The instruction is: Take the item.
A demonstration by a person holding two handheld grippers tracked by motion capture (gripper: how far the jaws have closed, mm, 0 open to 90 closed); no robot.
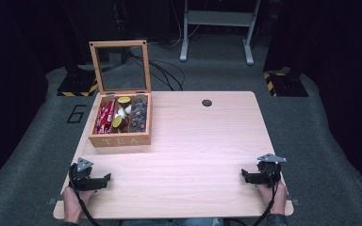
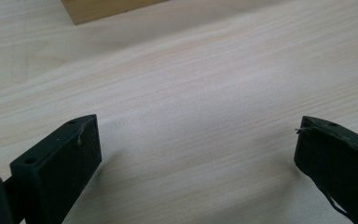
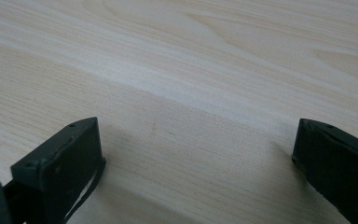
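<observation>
Across the middle of the high view stretched the pale wooden surface [image 1: 193, 141], with a small dark round hole [image 1: 207, 102] near its far edge. On its far left part stood a wooden tea box [image 1: 119, 140], the word TEA on its near face and its glass-paned lid [image 1: 120, 66] standing open and upright at the back. The box was split into three compartments running front to back: red packets [image 1: 105, 117] lay in the left one, round capsules with yellow-green and white tops [image 1: 121, 112] in the middle one, and dark brownish pieces [image 1: 139, 115], too small to identify, in the right one.

Near the front left corner the person's left hand [image 1: 73, 203] held the left gripper [image 1: 104, 180], pointing right toward the middle of the surface. Near the front right corner the right hand [image 1: 277, 197] held the right gripper [image 1: 244, 176], pointing left. A grey three-cornered plate topped each.

Each gripper's fingers [image 2: 60, 163] [image 3: 65, 161] were spread wide and released, with bare wood grain between them and nothing in their grasp. The box sat well apart from both pairs of fingers, farther back on the surface and nearer the left gripper; in the left gripper view a corner of it [image 2: 102, 8] showed at the top edge.
</observation>
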